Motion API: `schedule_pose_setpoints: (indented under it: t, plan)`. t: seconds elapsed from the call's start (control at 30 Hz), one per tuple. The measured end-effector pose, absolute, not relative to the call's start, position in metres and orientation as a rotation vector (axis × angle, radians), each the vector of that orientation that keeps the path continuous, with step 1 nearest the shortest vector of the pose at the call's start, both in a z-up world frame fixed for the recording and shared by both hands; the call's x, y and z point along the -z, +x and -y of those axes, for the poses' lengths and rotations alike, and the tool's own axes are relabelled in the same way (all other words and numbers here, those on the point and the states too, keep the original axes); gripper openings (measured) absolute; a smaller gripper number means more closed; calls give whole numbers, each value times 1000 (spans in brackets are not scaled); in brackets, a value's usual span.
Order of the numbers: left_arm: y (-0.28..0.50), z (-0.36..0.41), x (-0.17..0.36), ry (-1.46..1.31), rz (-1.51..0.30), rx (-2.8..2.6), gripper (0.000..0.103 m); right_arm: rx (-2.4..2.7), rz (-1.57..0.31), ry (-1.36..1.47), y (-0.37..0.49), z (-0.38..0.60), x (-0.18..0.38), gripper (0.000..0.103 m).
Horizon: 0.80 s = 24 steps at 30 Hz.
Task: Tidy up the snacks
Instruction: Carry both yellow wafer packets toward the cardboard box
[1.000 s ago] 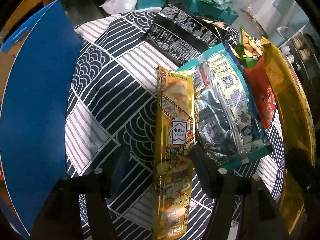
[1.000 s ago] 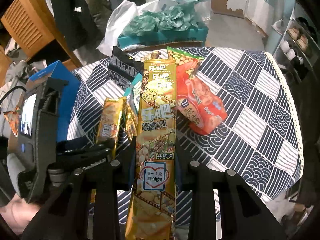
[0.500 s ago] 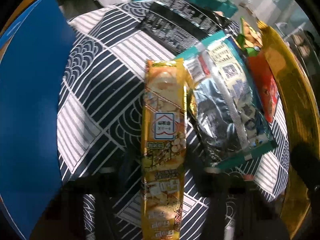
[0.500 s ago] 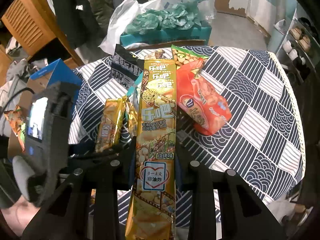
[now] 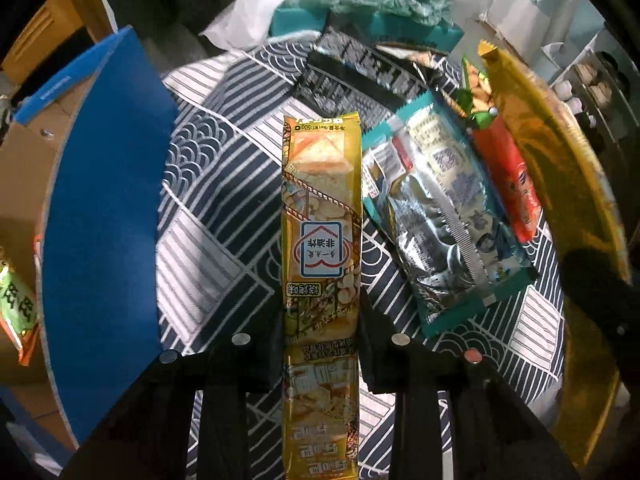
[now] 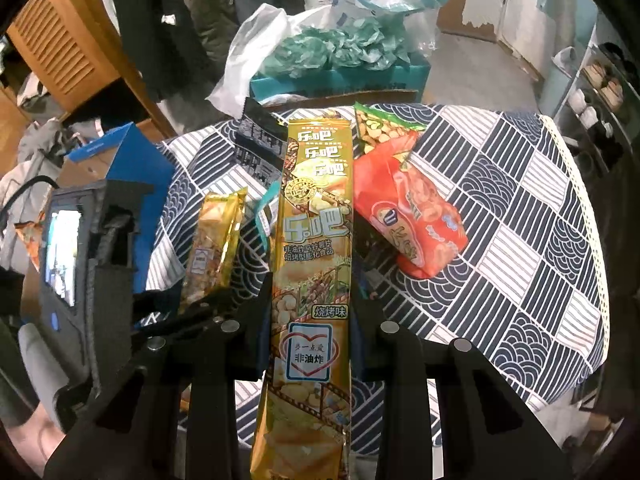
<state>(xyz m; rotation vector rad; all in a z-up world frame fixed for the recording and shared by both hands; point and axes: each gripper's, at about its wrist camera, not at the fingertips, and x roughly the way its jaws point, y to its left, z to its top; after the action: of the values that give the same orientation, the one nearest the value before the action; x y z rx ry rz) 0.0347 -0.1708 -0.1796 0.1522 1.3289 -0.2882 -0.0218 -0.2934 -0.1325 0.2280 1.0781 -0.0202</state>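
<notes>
Both grippers carry one long gold packet each above a round table [image 6: 532, 216] under a patterned cloth; the step in hand is judged to be the transfer of these packets toward storage. At far left stands a blue box [image 5: 100, 184], its flap raised; a green-and-orange bag [image 5: 16, 300] shows in it at the left edge of the left wrist view, and the rest of its inside is hidden. The left gripper [image 5: 321, 344] has its fingers clamped on the sides of the left gold packet [image 5: 322, 216], which points away over the cloth with its print inverted. To its right lie a black packet [image 5: 360, 76] at the far side, a teal packet [image 5: 444, 216] with its silver back up, and a red bag [image 6: 408, 216] that partly covers a green bag [image 6: 376, 128]. The right gripper [image 6: 310, 336] is likewise clamped on the right gold packet [image 6: 316, 216], held above the teal packet and the red bag. Beyond the table a teal carton [image 6: 340, 76] holds crumpled green wrappers. The next move is judged to call for swinging the left gold packet left over the blue box, clear of its flap, before releasing it.
</notes>
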Motion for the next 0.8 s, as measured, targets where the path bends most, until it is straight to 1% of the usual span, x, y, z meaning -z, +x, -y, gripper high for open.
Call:
schedule_pose_setpoints:
  t: [0.3, 0.63, 0.8]
  plan:
    - [5, 148, 128, 170, -1229, 283, 31, 0, -1063, 212, -20, 281, 124, 29]
    - [15, 121, 92, 156, -1118, 275, 31, -35, -1036, 205, -17, 263, 108, 29]
    - [20, 101, 80, 123, -1094, 273, 31, -62, -1022, 201, -13, 249, 99, 29]
